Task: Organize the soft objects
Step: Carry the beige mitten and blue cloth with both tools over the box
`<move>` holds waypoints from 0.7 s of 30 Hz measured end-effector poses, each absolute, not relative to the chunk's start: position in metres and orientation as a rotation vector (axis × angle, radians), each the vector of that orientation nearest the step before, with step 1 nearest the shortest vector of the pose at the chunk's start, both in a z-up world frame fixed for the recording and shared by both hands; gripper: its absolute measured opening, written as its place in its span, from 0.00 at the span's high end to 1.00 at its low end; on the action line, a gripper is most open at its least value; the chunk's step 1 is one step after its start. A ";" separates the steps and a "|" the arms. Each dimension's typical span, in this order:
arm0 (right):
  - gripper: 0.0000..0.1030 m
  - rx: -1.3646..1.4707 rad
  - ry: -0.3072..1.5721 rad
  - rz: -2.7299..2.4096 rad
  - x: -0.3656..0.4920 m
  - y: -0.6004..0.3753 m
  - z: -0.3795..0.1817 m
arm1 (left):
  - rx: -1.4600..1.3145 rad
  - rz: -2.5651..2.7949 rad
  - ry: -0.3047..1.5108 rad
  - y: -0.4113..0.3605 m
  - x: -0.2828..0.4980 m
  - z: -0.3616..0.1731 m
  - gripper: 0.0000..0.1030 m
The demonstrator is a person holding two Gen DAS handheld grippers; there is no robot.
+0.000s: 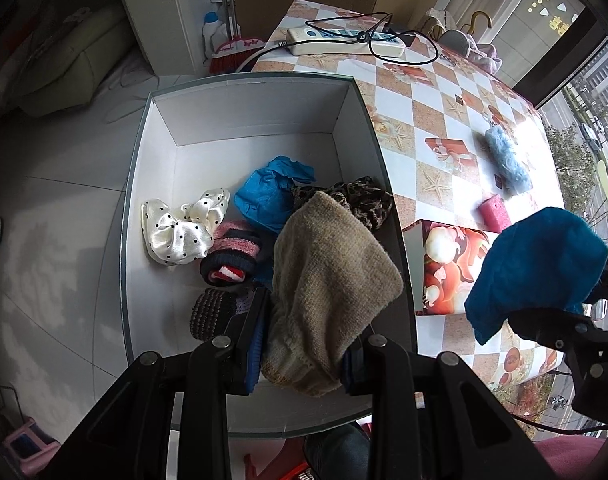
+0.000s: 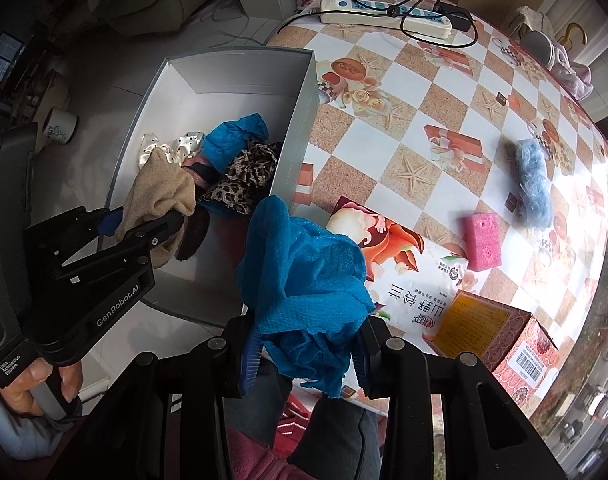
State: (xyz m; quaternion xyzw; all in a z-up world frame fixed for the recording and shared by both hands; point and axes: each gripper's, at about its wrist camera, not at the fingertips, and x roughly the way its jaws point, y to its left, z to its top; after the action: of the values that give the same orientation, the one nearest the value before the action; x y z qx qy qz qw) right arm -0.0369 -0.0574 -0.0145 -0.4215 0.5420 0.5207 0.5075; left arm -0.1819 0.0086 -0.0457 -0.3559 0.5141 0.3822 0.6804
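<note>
Left tool (image 1: 300,360) clamped on beige knit (image 1: 332,280) above the grey box (image 1: 368,120), apparently to drop it there; right tool (image 2: 304,356) grips blue cloth (image 2: 304,280) over the surface (image 2: 424,92) edge, likely next.

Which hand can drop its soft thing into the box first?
Probably the left: its tool already holds the beige knit over the open box, while the right tool's blue cloth hangs beside it.

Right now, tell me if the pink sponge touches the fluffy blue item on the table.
Apart. The right wrist view shows checkered tablecloth between the pink sponge and the fluffy blue item.
</note>
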 end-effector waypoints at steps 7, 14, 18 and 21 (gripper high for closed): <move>0.62 -1.033 1.307 1.278 -0.047 -0.047 -0.016 | -0.809 0.866 1.163 0.010 -0.186 -0.050 0.68; 0.62 -1.054 1.289 1.315 -0.061 -0.037 -0.016 | -0.819 0.873 1.170 0.012 -0.188 -0.053 0.68; 0.62 -1.046 1.291 1.328 -0.065 -0.030 -0.017 | -0.816 0.881 1.169 0.014 -0.190 -0.053 0.68; 0.62 -1.056 1.298 1.337 -0.070 -0.024 -0.019 | -0.819 0.895 1.171 0.020 -0.194 -0.055 0.68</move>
State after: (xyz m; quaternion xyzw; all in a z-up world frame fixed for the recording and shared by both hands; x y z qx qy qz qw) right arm -0.0697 -0.0242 -0.0194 -0.4328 0.5320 0.5476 0.4793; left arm -0.1938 0.0197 -0.0550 -0.3627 0.5185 0.3965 0.6652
